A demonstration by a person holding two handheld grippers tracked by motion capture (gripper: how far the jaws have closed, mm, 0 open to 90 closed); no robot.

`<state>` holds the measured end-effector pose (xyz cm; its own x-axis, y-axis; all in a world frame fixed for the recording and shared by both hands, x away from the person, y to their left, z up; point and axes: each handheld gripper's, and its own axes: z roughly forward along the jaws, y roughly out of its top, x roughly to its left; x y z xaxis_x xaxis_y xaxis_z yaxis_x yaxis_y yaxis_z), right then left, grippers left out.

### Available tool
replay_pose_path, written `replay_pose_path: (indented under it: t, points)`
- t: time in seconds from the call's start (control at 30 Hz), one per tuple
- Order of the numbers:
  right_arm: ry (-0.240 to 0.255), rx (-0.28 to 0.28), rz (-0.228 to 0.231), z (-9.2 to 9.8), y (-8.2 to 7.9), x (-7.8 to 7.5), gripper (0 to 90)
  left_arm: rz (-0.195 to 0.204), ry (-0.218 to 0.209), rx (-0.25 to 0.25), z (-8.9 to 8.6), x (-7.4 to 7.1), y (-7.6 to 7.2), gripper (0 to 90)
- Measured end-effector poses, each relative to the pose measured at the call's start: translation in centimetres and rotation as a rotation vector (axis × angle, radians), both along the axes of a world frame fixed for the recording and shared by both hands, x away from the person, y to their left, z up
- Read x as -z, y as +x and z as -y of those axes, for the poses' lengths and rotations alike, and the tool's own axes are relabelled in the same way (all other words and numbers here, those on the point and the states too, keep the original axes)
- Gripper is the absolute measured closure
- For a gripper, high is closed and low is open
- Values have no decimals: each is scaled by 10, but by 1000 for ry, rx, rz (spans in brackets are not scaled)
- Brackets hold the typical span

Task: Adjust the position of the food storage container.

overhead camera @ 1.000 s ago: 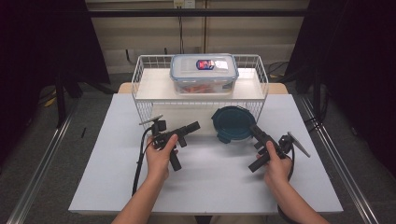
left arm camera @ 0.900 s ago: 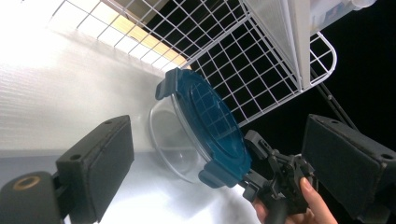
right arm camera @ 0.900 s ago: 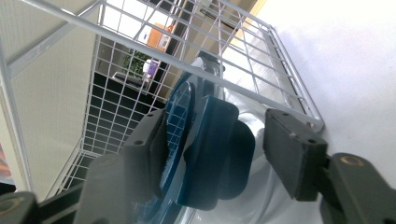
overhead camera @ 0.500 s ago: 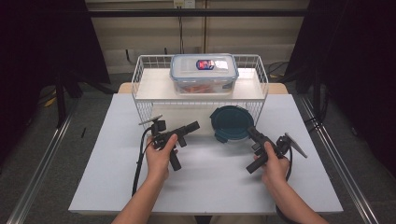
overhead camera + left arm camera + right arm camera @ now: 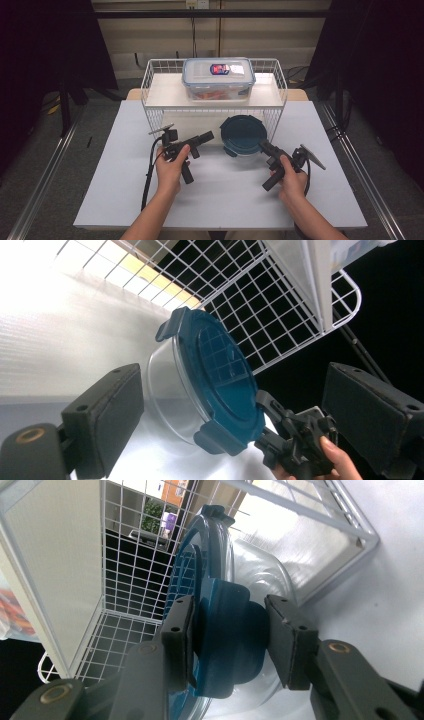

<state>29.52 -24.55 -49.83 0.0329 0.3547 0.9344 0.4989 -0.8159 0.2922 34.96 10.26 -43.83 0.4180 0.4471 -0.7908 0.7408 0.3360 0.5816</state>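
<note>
**Right gripper closes on the round container's lid tab**

The right gripper (image 5: pixel 264 147) has just been closing its jaws; they now sit partway closed around a latch tab of the blue lid (image 5: pixel 227 630), pads against its two sides. The round container (image 5: pixel 243 135) stands upright on the white table (image 5: pixel 115 200), lid facing up, half under the wire rack (image 5: pixel 150 80); being round, it has no long axis. The left gripper (image 5: pixel 206 136) hangs beside it with jaws wide apart and empty. A rectangular box (image 5: pixel 218 78) sits on the rack.
</note>
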Motion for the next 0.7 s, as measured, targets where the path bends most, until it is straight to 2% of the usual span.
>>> replay_pose_path:
  t: [0.3, 0.5, 0.63, 0.67, 0.7]
  points:
    - [-12, -32, -27, 5, -14, 2, 581, -16, 18, 34, 5, 5, 1, 103]
    - [13, -60, -58, 10, -25, 5, 582, -44, 26, 48, 12, 12, 3, 117]
    - [-30, -77, -45, 6, -30, 1, 570, -45, 34, 59, 15, 15, 6, 119]
    - [-77, -78, -45, 7, -31, 1, 557, -51, 32, 57, 16, 16, 6, 119]
    - [-100, -65, -30, 7, -31, 0, 550, -50, 36, 61, 16, 16, 6, 119]
